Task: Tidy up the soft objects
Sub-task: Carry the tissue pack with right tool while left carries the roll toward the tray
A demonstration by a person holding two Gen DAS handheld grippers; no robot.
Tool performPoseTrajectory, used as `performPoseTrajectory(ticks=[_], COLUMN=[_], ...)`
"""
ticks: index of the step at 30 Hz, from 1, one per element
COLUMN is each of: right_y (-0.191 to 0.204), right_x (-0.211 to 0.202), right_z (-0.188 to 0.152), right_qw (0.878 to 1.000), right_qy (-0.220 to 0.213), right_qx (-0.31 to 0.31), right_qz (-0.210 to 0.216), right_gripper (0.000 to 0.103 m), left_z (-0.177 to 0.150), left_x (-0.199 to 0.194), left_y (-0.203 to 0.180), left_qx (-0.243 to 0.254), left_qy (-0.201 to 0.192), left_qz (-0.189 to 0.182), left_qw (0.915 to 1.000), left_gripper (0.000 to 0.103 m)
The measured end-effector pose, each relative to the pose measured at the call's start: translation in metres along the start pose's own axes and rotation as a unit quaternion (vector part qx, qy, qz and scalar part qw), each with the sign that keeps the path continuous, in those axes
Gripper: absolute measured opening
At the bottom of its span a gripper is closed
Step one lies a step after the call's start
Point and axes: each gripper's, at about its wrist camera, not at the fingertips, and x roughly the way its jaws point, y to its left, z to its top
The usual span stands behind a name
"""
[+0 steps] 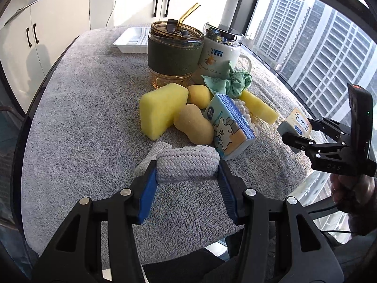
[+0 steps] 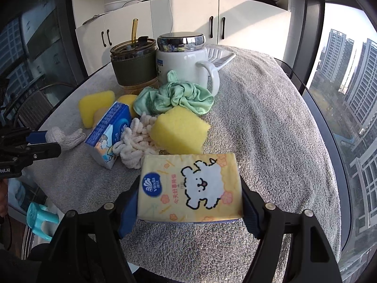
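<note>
My left gripper is shut on a grey knitted cloth just above the grey towel; it also shows in the right wrist view. My right gripper is shut on a yellow tissue pack, also seen in the left wrist view. Between them lies a pile: a yellow sponge, a beige peanut-shaped sponge, a blue tissue pack, a cream chenille cloth, another yellow sponge and a green cloth.
A glass tumbler with a green sleeve and straw and a white lidded mug stand behind the pile. A white tray sits at the far edge. The grey towel covers the round table. Windows are on the right.
</note>
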Motion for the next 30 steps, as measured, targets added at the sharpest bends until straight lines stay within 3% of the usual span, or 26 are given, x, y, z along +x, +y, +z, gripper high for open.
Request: performPoseTrajectory(ticks=[2,5,7,11,14,20,21,22,23,24,25,26,28,30], right_y=[0.0,0.002,0.004,0.009,0.01,0.007,0.007,0.007,0.007,0.008,0.009,0.01,0.01,0.009], right_x=[0.001,0.004,0.005,0.009,0.008,0.009,0.01,0.011,0.013,0.015,0.015,0.014,0.013,0.015], right_z=[0.002,0.003,0.004,0.0,-0.003,-0.006,-0.007,-0.008,-0.008,-0.009,-0.009,-0.01,-0.01,-0.01], right_qw=[1.0,1.0,1.0,1.0,1.0,1.0,1.0,1.0,1.0,1.0,1.0,1.0,1.0,1.0], right_qy=[0.001,0.004,0.003,0.006,0.005,0.004,0.004,0.006,0.009,0.01,0.011,0.008,0.006,0.008], right_qx=[-0.004,-0.006,-0.005,-0.004,-0.001,0.004,0.005,0.005,0.006,0.007,0.007,0.005,0.004,0.007], right_qz=[-0.003,0.002,0.006,0.011,0.011,0.012,0.012,0.013,0.016,0.018,0.02,0.022,0.019,0.021], right_gripper=[0.075,0.075,0.075,0.075,0.075,0.075,0.075,0.075,0.075,0.075,0.075,0.075,0.075,0.075], left_z=[-0.001,-0.002,-0.002,-0.008,-0.008,0.006,0.007,0.007,0.006,0.001,-0.002,-0.002,0.0,0.001], left_x=[-0.003,-0.006,-0.012,-0.008,-0.016,-0.038,-0.035,-0.023,0.001,0.015,0.016,0.011,-0.001,0.0], left_y=[0.001,0.005,0.005,-0.012,-0.012,-0.013,-0.014,-0.014,-0.012,-0.01,-0.01,-0.012,-0.013,-0.008], left_qx=[-0.004,-0.017,-0.019,0.023,0.015,0.025,0.033,0.041,0.041,0.034,0.033,0.034,0.034,0.026], left_qy=[-0.001,-0.002,-0.024,-0.025,-0.05,-0.114,-0.115,-0.091,-0.033,-0.014,-0.023,-0.039,-0.076,-0.073], left_qz=[-0.01,-0.062,-0.094,-0.043,-0.061,-0.042,-0.044,-0.042,-0.019,0.014,0.009,-0.018,-0.001,-0.001], left_qw=[0.9999,0.9979,0.9951,0.9985,0.9968,0.9922,0.9919,0.9941,0.9984,0.9992,0.9991,0.9985,0.9966,0.997], left_gripper=[0.047,0.048,0.048,0.049,0.049,0.051,0.051,0.06,0.061,0.053,0.039,0.033,0.029,0.022])
